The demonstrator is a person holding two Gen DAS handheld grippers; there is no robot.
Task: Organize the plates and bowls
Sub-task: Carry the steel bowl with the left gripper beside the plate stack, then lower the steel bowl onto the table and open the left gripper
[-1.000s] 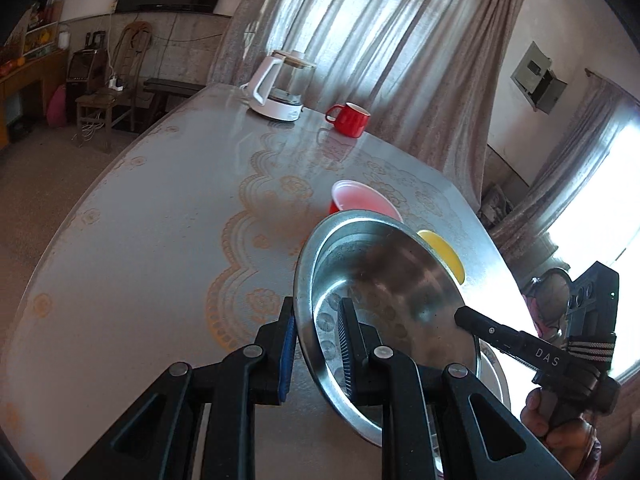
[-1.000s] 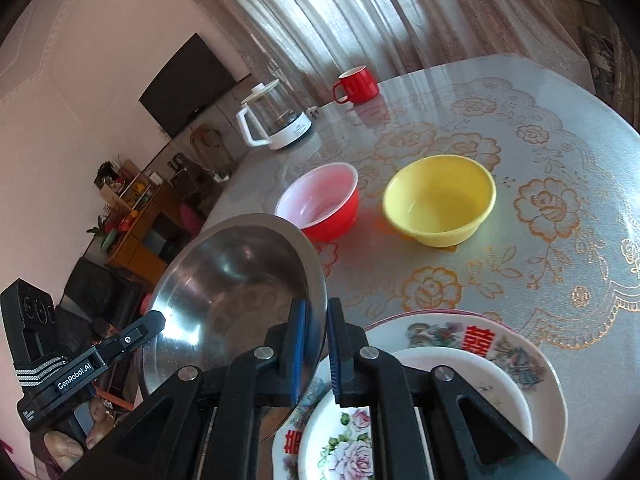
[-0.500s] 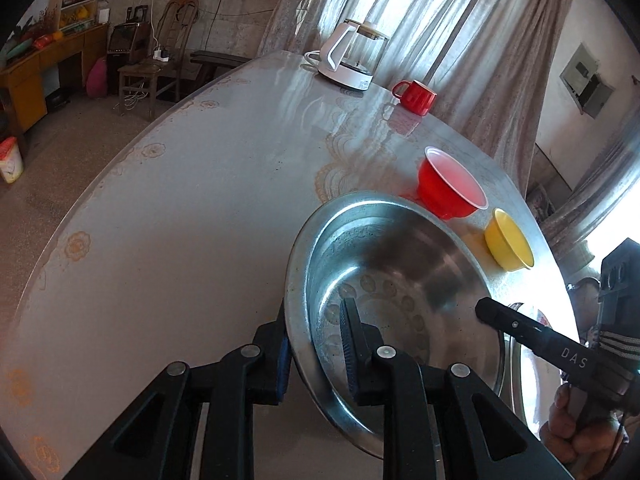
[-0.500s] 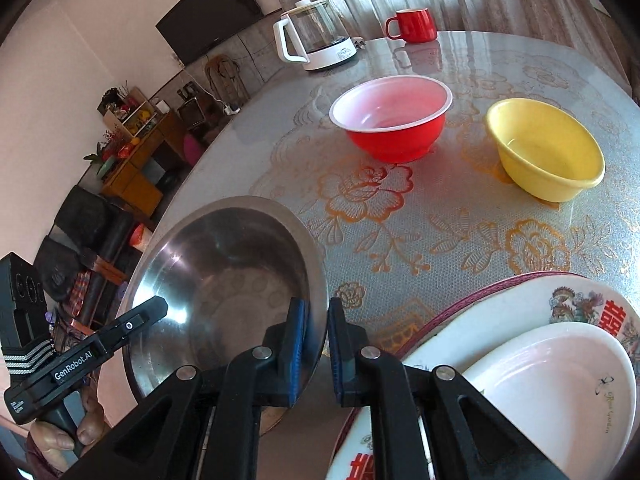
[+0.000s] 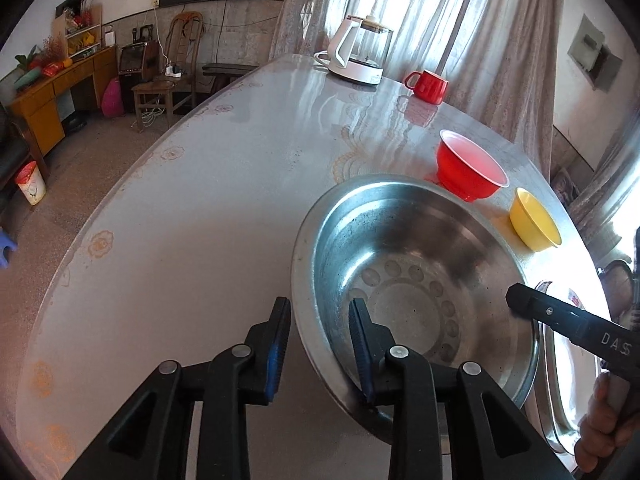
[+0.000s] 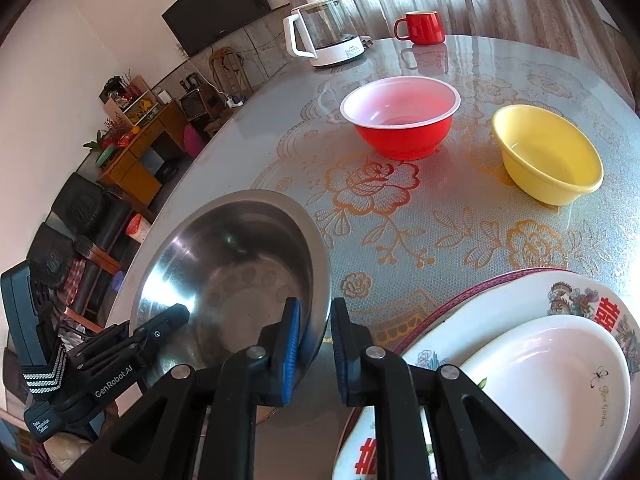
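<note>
Lowered onto the worktop (image 6: 460, 240), the steel basin (image 5: 420, 280) straddles both grippers' just-opened fingers, rim unclamped. Left gripper (image 5: 320, 340) and right gripper (image 6: 314, 340) should be withdrawn straight back, clear of the rim.

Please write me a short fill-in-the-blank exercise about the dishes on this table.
1. Both tongs straddle the rim of the ____ basin.
2. Between the red bowl and the stacked plates sits a ____ bowl.
3. Beside the kettle stands a red ____.

Missing words: steel; yellow; mug
</note>
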